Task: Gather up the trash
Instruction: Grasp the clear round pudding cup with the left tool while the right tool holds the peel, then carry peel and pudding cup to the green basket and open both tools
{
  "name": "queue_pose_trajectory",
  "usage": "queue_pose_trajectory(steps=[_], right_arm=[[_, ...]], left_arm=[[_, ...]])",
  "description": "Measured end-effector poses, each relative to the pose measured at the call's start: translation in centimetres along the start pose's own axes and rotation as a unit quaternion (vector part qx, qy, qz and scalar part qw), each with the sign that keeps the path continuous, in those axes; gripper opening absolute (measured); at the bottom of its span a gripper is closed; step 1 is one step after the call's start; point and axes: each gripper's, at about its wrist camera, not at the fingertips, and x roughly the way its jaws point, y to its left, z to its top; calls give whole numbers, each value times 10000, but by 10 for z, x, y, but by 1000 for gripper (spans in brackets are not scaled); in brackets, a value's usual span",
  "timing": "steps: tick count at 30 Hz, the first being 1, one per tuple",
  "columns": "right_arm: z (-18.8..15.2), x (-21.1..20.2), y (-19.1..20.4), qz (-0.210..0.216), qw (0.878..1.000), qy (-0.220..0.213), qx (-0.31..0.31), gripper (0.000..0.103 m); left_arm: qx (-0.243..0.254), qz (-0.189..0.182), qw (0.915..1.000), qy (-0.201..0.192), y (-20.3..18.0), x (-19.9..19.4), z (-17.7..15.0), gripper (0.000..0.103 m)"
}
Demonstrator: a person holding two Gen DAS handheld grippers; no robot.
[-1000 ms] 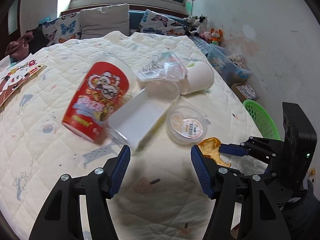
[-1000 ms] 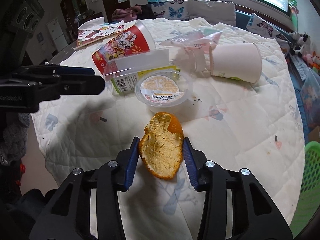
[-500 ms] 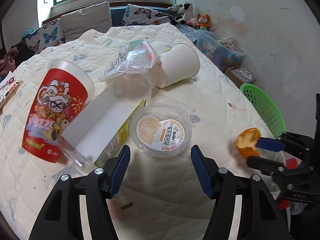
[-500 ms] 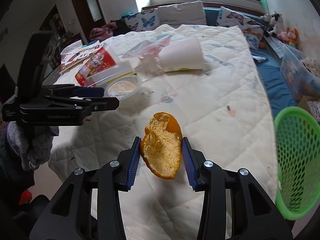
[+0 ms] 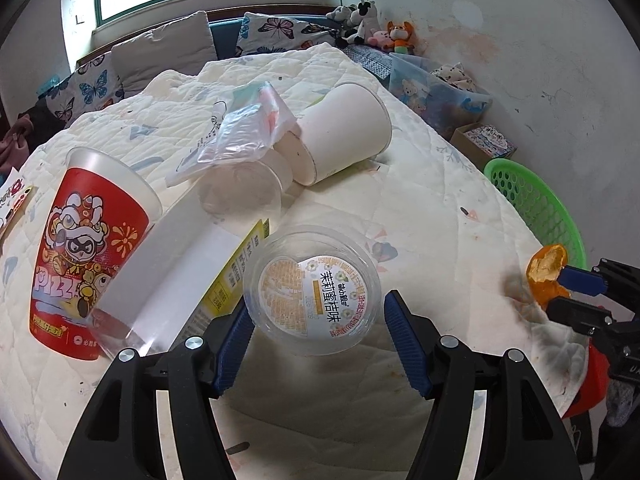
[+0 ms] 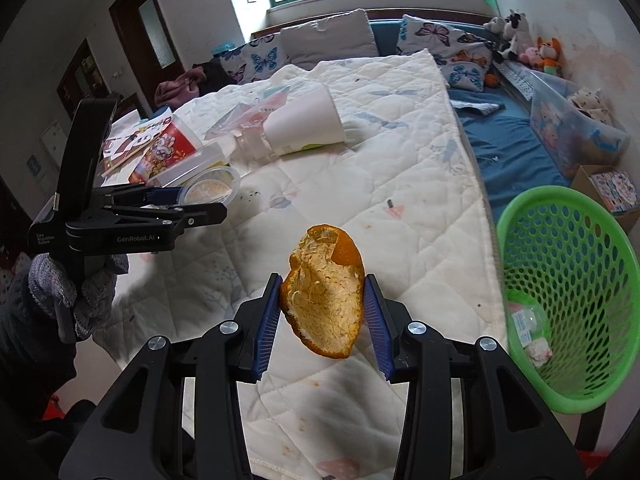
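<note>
My right gripper (image 6: 323, 316) is shut on an orange peel (image 6: 325, 294) and holds it above the table's right edge, left of the green basket (image 6: 568, 280). The peel also shows in the left wrist view (image 5: 546, 274). My left gripper (image 5: 318, 330) is open, its fingers on either side of a clear round cup with a printed lid (image 5: 312, 288) that lies on the quilted cloth; I cannot tell if they touch it. Other trash lies behind: a red printed cup (image 5: 88, 240), a clear box (image 5: 172, 276), a clear cup (image 5: 240, 192), a plastic bag (image 5: 244, 132), a white paper cup (image 5: 344, 132).
The green basket (image 5: 536, 204) stands beside the table's right edge and holds a few scraps (image 6: 528, 332). A sofa with pillows (image 6: 328, 40) lies behind the table. Toy bins (image 5: 436, 96) and a small box (image 5: 486, 140) stand on the floor at right.
My left gripper has moved forward so its fingers flank the lidded cup. My right gripper has carried the peel right, closer to the green basket.
</note>
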Motion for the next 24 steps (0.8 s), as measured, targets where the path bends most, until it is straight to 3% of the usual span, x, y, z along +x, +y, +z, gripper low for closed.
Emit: queue_pose_trajectory(steps=[8, 12, 24], right_arm=[[-3, -7, -13, -108, 9997, -66, 206, 42], [-3, -13, -21, -179, 9992, -126, 323, 42], [-11, -36, -60, -625, 9952, -289, 694, 42]], left_arm=[[21, 61, 10000, 69, 0, 8, 1, 65], [5, 39, 10000, 55, -1, 7, 1, 61], [216, -194, 9993, -234, -30, -22, 8, 61]])
